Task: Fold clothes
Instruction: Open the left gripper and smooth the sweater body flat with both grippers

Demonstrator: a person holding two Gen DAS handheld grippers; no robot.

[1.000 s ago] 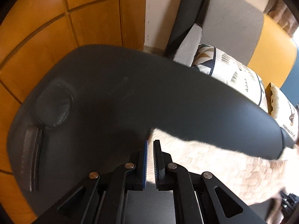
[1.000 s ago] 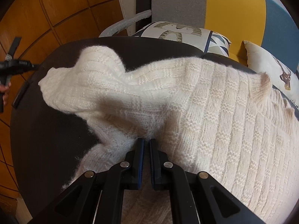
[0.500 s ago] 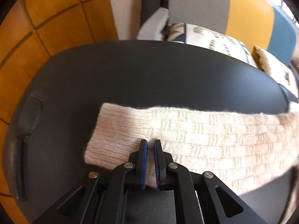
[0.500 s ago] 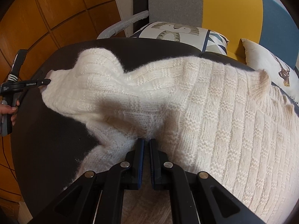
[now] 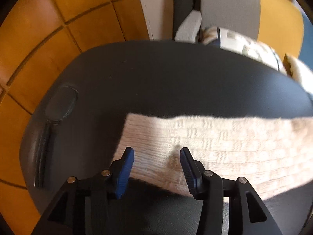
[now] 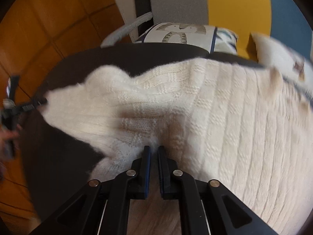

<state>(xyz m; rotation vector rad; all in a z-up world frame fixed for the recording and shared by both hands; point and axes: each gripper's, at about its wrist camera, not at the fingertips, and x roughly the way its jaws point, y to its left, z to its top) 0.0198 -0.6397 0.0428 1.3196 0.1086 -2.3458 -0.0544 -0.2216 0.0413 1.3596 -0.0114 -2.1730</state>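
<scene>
The cream sweater [image 6: 225, 121] lies spread on the dark table [image 5: 176, 82]. Its sleeve [image 5: 215, 146] stretches across under the left gripper [image 5: 156, 156], whose jaws are opening, cuff end between them with neither pad pressing on it. The right gripper [image 6: 154, 152] is nearly closed, pinching a fold of knit where the sleeve meets the body. Patterned cushions [image 6: 182, 33] sit beyond the table

Our left gripper [image 5: 157, 152] tilts downward, its blue-padded jaws opening with knit fabric lying between them, unpressed. Our right gripper [image 6: 154, 149] angles down too, jaws nearly closed, pinching the knit.
</scene>
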